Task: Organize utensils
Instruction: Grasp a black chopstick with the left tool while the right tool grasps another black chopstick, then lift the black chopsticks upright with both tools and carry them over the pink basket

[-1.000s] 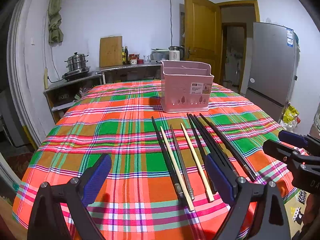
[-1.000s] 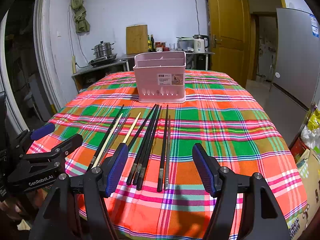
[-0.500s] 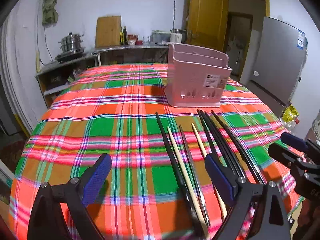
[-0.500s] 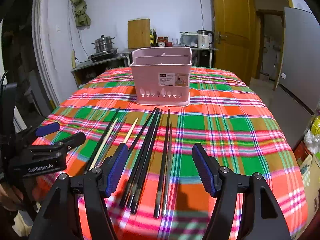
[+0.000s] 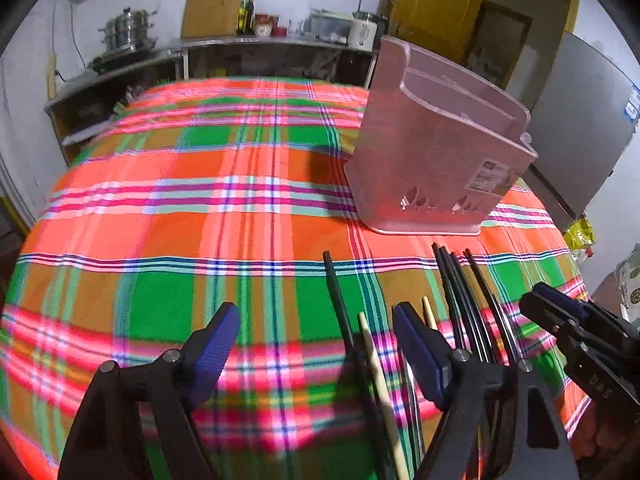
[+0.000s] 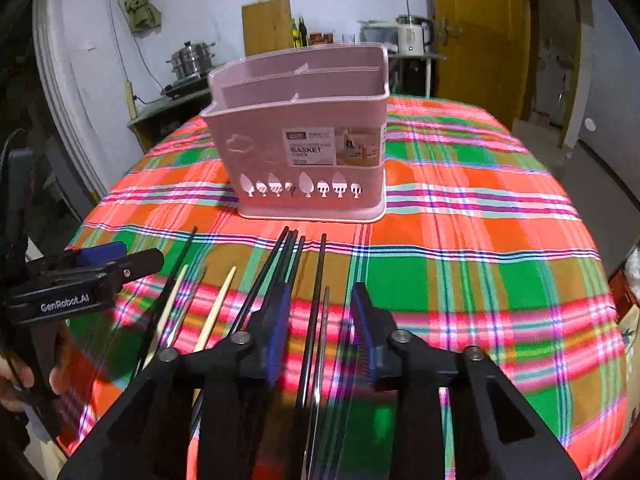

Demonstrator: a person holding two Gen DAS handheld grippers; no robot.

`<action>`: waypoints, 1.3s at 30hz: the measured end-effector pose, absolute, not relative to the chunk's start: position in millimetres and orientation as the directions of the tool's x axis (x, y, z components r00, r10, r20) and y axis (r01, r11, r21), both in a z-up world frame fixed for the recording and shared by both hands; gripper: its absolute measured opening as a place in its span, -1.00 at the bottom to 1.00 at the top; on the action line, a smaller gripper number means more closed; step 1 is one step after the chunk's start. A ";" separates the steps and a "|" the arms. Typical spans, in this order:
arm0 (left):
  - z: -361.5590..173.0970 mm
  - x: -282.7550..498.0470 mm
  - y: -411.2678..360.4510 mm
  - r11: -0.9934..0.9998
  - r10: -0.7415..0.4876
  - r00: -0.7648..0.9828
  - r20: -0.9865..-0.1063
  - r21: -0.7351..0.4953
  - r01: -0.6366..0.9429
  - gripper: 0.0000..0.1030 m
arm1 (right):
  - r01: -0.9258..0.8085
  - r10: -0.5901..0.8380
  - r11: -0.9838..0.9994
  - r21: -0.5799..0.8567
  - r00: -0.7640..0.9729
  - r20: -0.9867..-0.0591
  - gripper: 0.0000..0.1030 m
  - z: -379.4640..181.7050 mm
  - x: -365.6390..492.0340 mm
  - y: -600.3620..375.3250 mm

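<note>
- Chopsticks: a row of long thin sticks, mostly black with two pale wooden ones, lies on the red, green and orange plaid tablecloth (image 6: 460,248); long axes run roughly 6 to 12 o'clock in the right wrist view, tips toward the pink plastic utensil basket with tree-shaped cut-outs (image 6: 312,148) at 12.
- Right gripper (image 6: 320,320): blue-padded jaws narrowing at this moment, set astride the rightmost pair, a black chopstick (image 6: 318,276) and a thin grey metal one (image 6: 325,312) just beside it. Sticks run lengthwise through the gap; pads close across them, not yet visibly pressing.
- Left gripper (image 5: 316,340): jaws wide, beginning to close. The leftmost black chopstick (image 5: 336,296) and a pale wooden chopstick (image 5: 374,364) lie between its fingers, nearer the right finger at 3 o'clock.
- Nearer hand, judged: right for the right-end pair, left for the left-end sticks.
- Basket stands upright beyond the stick tips at 12 to 1 o'clock, apart from them; its compartments appear empty.
- Hidden or unclear: near ends of all sticks vanish under the gripper bodies at 6 o'clock; motion blur softens the cloth; contact between pads and sticks cannot be confirmed. In the left wrist view the middle black sticks overlap, so their count is uncertain.
</note>
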State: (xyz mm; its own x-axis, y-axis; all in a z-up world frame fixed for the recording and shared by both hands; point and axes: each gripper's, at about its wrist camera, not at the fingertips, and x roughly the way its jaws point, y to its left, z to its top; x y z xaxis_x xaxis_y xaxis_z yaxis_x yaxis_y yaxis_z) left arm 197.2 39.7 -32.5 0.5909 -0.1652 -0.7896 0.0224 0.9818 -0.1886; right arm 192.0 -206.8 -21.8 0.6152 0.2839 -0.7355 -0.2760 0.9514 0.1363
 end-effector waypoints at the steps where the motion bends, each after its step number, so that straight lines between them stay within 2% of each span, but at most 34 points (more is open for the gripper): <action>1: -35.4 201.5 39.6 0.981 -0.171 0.585 -0.793 -0.194 0.023 0.41 | -0.279 0.288 0.950 0.142 0.605 -0.742 -0.50 -24.0 197.2 -205.4; 8: -43.7 221.2 34.8 0.979 -0.189 0.565 -0.804 -0.202 0.040 0.12 | -0.297 0.297 0.943 0.150 0.547 -0.783 -0.63 -38.6 225.2 -193.3; 13: -45.0 230.8 29.5 0.985 -0.166 0.552 -0.817 -0.169 0.047 -0.31 | -0.298 0.288 0.943 0.145 0.519 -0.805 -0.67 -45.4 238.0 -188.4; 17: -46.9 233.1 20.9 0.988 -0.155 0.546 -0.823 -0.135 0.075 -0.48 | -0.307 0.272 0.944 0.122 0.513 -0.814 -0.68 -47.5 242.1 -181.1; 18: -46.9 233.7 18.7 0.989 -0.150 0.545 -0.825 -0.127 0.080 -0.58 | -0.309 0.268 0.944 0.117 0.511 -0.817 -0.68 -47.5 243.8 -179.9; 19: -47.0 234.0 16.8 0.989 -0.145 0.545 -0.826 -0.118 0.085 -0.71 | -0.309 0.267 0.944 0.115 0.508 -0.819 -0.70 -47.7 246.6 -179.7; 21: -47.4 235.9 13.6 0.989 -0.148 0.541 -0.828 -0.114 0.096 -0.85 | -0.311 0.263 0.944 0.111 0.505 -0.822 -0.79 -47.4 249.3 -179.0; 22: -47.3 236.4 13.1 0.988 -0.155 0.539 -0.828 -0.119 0.102 -0.85 | -0.316 0.272 0.941 0.119 0.499 -0.823 -0.89 -47.2 250.7 -178.3; 31: -26.8 231.5 15.1 0.980 -0.198 0.557 -0.807 -0.149 0.133 -0.88 | -0.318 0.286 0.939 0.132 0.509 -0.812 -0.90 -36.2 246.5 -178.5; 39: 26.3 216.0 21.5 0.973 -0.231 0.618 -0.752 -0.160 0.170 -0.91 | -0.327 0.321 0.933 0.151 0.564 -0.761 -0.91 8.2 236.0 -187.7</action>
